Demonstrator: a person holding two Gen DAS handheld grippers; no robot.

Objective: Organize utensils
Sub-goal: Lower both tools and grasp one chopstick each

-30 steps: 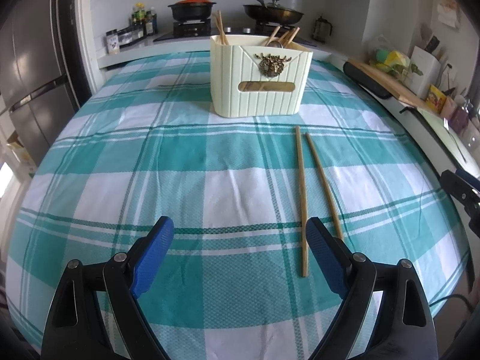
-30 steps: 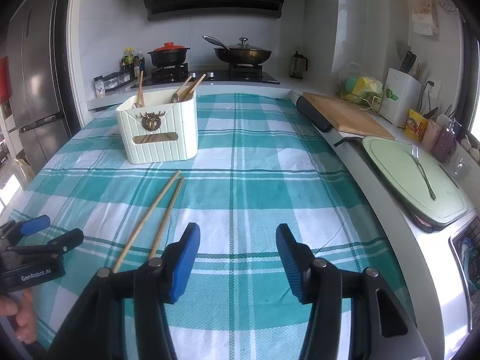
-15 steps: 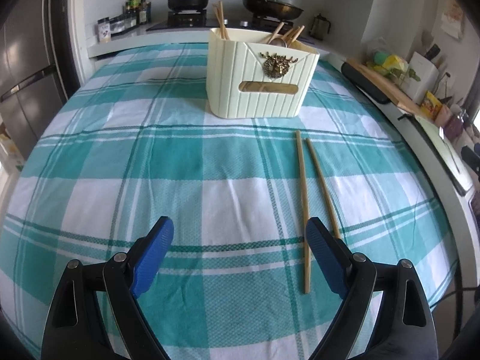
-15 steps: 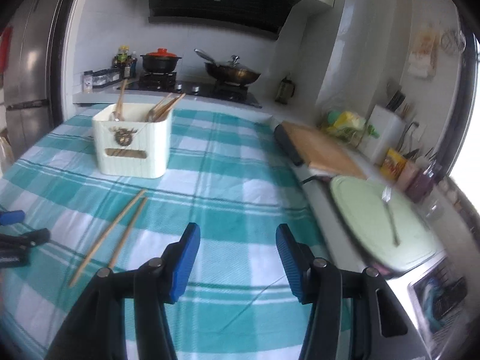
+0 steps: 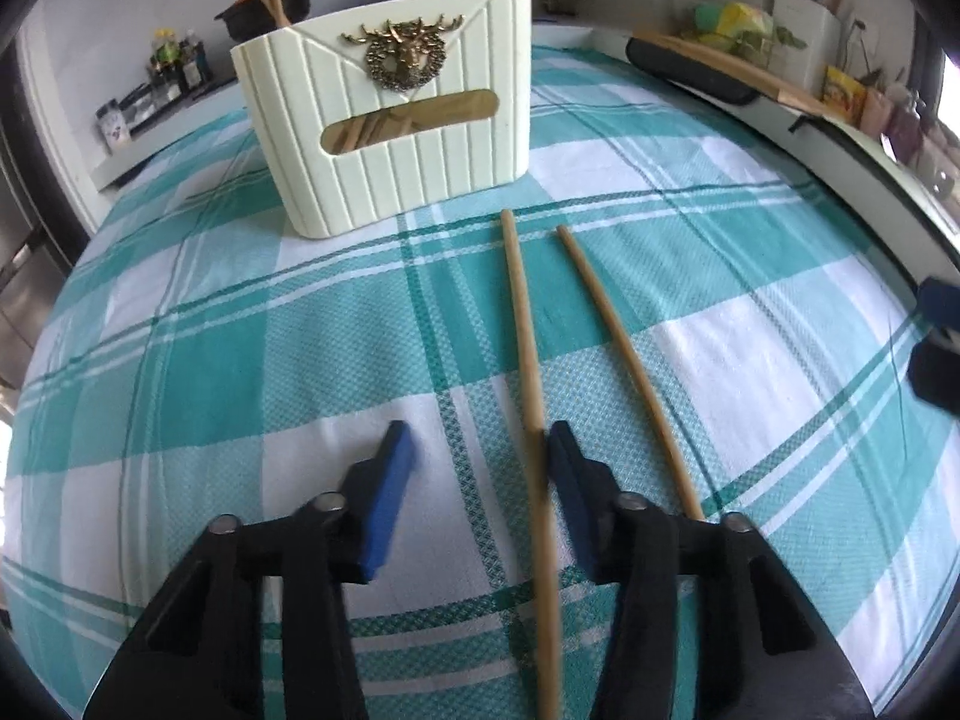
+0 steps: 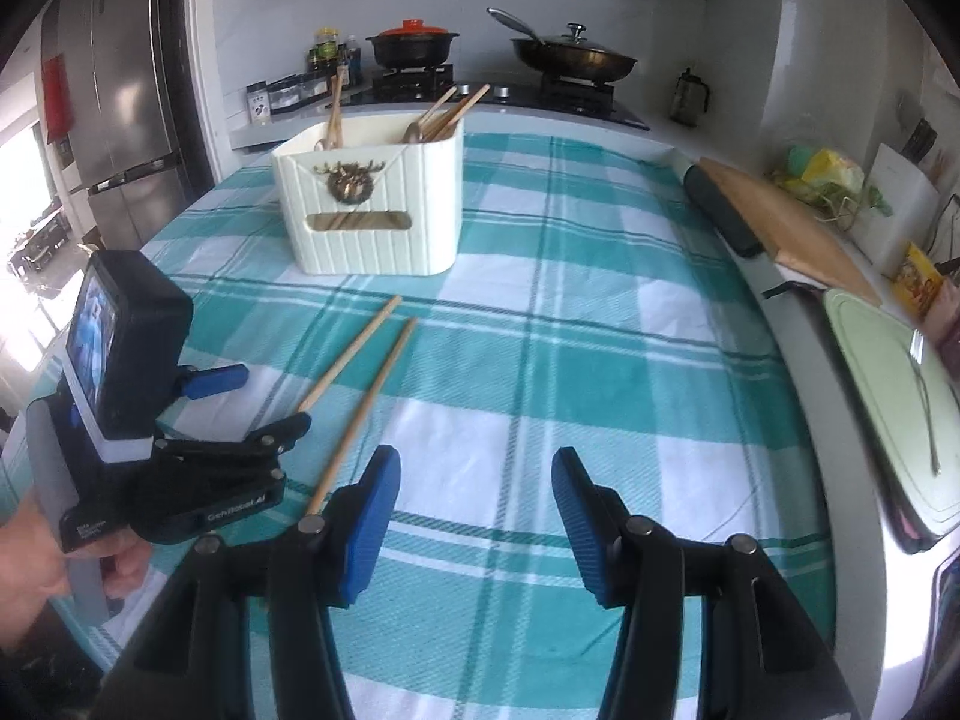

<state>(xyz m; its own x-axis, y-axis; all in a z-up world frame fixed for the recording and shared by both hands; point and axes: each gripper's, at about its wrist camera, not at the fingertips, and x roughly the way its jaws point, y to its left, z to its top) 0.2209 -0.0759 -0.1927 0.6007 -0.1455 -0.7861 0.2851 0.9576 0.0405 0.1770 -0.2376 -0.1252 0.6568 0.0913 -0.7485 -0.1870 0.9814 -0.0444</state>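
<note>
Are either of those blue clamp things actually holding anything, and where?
Neither. The left gripper is open, with one chopstick lying between its fingers near its closer end, against the right finger. The right gripper is open and empty.

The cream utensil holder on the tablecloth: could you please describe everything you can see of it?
The utensil holder is a cream, ribbed, plastic-looking box with rounded corners and an open top. Its front bears a brass-coloured deer-head emblem above a long oval slot, through which wooden sticks show. It stands upright on the teal checked tablecloth. Wooden utensils and a metal spoon lean out of it. The two loose chopsticks lie just short of it, not touching.
</note>
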